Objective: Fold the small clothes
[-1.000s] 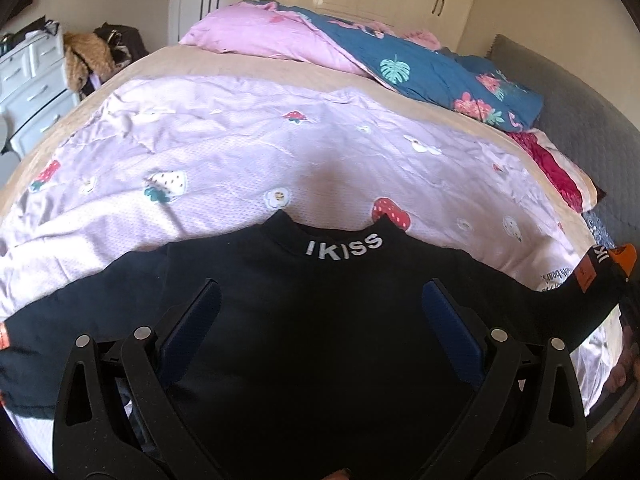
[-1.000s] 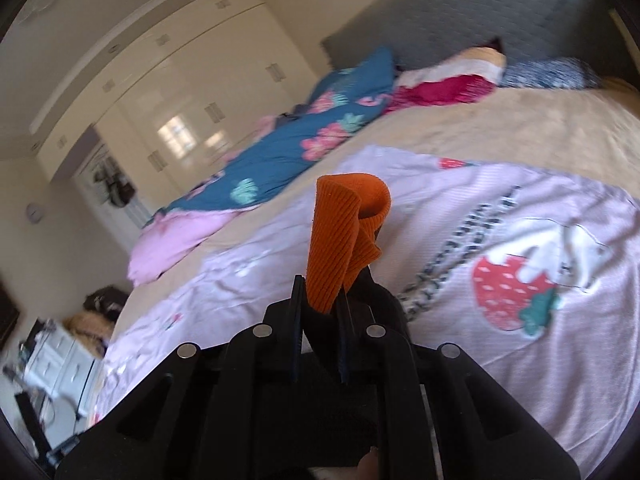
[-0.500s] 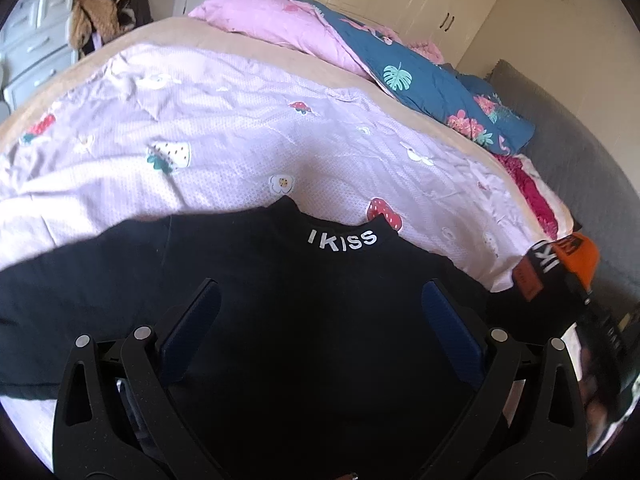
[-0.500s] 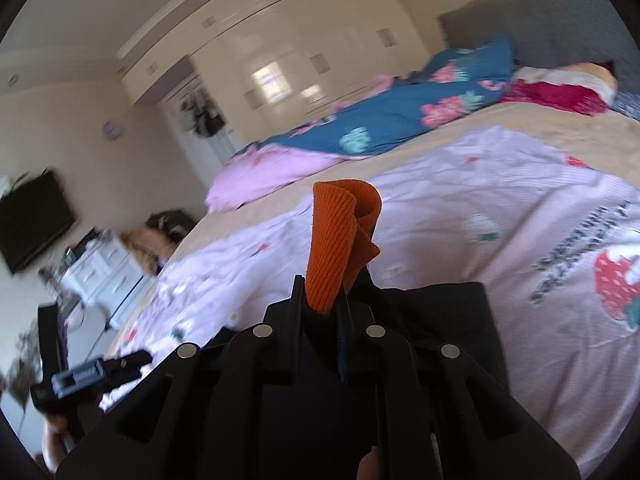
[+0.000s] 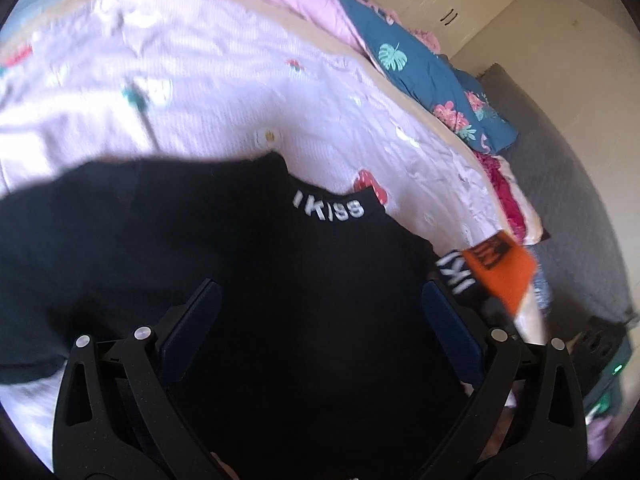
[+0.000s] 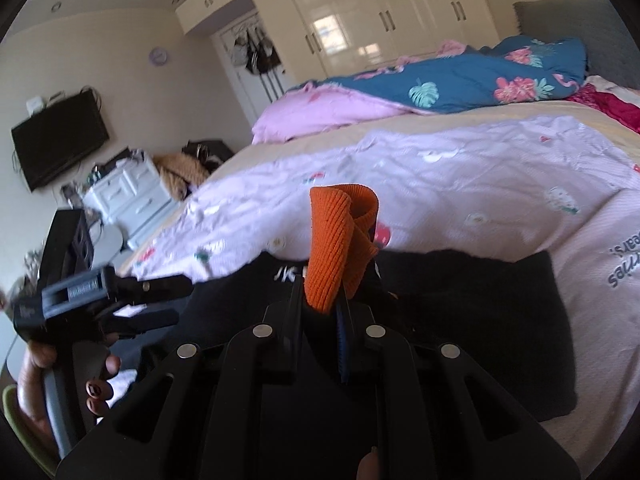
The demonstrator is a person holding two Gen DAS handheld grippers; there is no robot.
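Note:
A black top (image 5: 240, 280) with white "IKISS" lettering at the collar lies flat on a lilac blanket (image 5: 200, 92) on the bed. My left gripper (image 5: 316, 304) is open and hovers over the middle of the top. My right gripper (image 6: 320, 304) is shut on the sleeve's orange cuff (image 6: 340, 240) and holds it above the top's body (image 6: 480, 320). In the left wrist view the orange cuff (image 5: 504, 276) shows at the right, folded in over the top. The left gripper (image 6: 120, 308) also shows at the left of the right wrist view.
A blue floral duvet (image 6: 460, 84) and pink bedding (image 6: 320, 112) are piled at the bed's far side. A white drawer unit (image 6: 128, 196) and a wall TV (image 6: 60, 140) stand beyond the bed. A grey headboard (image 5: 580, 200) is on the right.
My right gripper has carried the orange cuff leftwards from off the side of the bed over the black top. My left gripper has shifted a little lower and stays open.

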